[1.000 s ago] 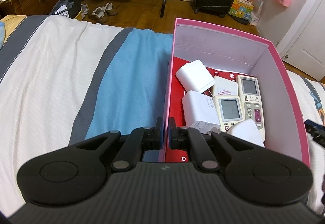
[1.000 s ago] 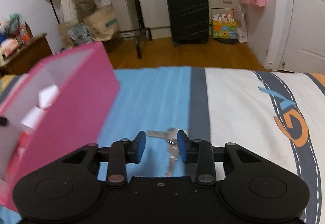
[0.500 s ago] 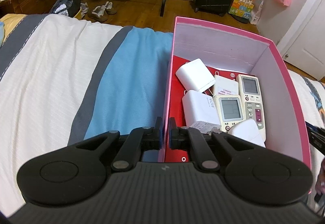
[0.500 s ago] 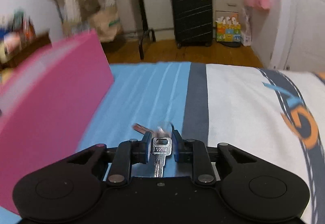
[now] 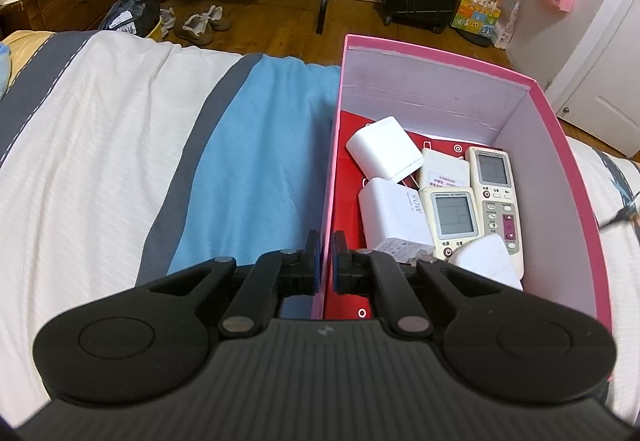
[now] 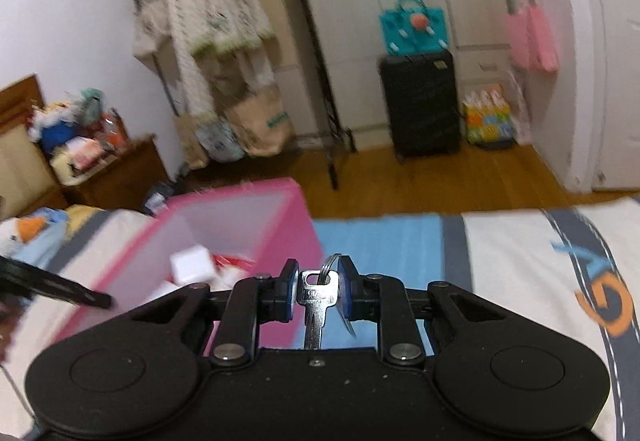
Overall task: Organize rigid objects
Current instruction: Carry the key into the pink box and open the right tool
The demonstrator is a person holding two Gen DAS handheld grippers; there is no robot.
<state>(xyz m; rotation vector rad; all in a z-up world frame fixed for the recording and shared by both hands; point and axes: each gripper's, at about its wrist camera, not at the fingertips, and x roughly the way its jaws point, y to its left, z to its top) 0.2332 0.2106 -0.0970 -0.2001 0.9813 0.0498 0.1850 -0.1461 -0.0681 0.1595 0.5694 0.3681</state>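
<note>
Bedside, left hand-held gripper clamps pink box; right hand-held gripper grips keys; charger reads "M06".

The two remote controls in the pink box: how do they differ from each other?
The nearer remote is short and wide; the farther remote is long and narrow. The nearer remote's screen is larger and squarer. The farther remote shows many buttons, the nearer few. Both are cream, face up, side by side in the pink box.

A pink box with pale inner walls and a red floor stood open on the bed. Inside it lay two white remote controls side by side, three white chargers beside them. A silver key hung just right of the box.
</note>
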